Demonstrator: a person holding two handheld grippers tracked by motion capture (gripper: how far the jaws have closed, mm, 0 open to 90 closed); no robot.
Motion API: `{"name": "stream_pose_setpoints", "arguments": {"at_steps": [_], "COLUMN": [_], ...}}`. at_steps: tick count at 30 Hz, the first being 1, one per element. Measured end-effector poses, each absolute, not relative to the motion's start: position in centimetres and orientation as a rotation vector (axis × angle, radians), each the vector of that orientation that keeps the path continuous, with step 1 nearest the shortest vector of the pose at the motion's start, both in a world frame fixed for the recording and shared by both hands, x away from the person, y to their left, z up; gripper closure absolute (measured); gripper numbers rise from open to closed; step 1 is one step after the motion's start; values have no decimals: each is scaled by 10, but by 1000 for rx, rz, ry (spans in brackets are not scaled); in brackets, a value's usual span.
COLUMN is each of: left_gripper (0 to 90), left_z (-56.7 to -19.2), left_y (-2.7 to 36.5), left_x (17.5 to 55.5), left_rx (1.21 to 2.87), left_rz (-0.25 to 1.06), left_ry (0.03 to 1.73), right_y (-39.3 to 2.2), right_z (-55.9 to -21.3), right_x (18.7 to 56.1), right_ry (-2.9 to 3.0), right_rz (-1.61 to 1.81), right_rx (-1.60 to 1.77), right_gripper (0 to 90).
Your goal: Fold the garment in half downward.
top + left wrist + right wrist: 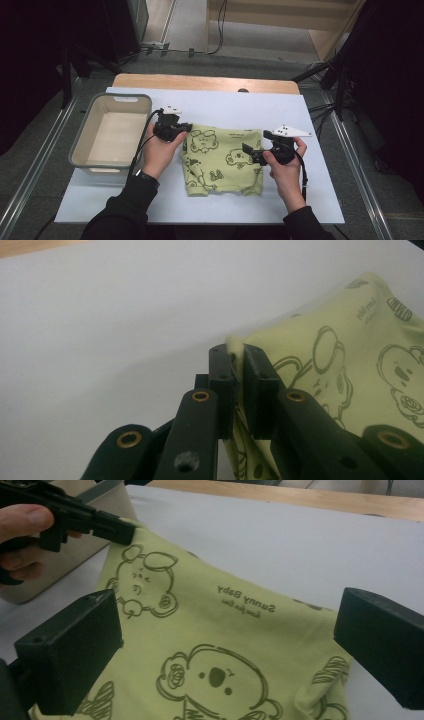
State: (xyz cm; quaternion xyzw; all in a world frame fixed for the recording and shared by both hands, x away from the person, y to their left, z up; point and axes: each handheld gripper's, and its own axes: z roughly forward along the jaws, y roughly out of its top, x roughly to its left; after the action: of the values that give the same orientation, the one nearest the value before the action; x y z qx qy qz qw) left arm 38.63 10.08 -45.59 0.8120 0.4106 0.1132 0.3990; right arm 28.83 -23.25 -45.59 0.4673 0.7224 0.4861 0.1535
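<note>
White sheeting (300,200) covers the wooden table, with a grey tub (110,131) at its left edge. Folded yellow-green garment (222,160) with bear prints lies flat near the centre, just right of the tub. Left gripper (239,352) is clamped on the garment's upper left corner, a fold of cloth pinched between its jaws. Right gripper (227,640) stands wide apart above the garment's right side, nothing gripped; no pad presses on cloth.
</note>
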Motion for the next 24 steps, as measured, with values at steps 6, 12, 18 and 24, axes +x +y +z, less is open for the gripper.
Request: {"name": "stream_pose_setpoints", "arguments": {"at_steps": [6, 12, 18, 24], "left_gripper": [837, 837, 837, 837], "left_z": [-456, -456, -456, -455], "left_y": [101, 100, 101, 101], "left_x": [386, 386, 386, 386], "left_rx": [2056, 2050, 2055, 2051], "left_rz": [287, 285, 283, 286], "left_ry": [1037, 1037, 1032, 1032], "right_y": [-221, -210, -196, -180], "right_z": [-456, -460, -463, -466], "right_x": [278, 269, 259, 250], "right_ry": [2089, 2113, 2134, 2164], "right_rz": [1409, 1415, 1413, 1423], "right_rx": [1313, 1294, 1272, 1247], "right_gripper": [0, 0, 0, 0]}}
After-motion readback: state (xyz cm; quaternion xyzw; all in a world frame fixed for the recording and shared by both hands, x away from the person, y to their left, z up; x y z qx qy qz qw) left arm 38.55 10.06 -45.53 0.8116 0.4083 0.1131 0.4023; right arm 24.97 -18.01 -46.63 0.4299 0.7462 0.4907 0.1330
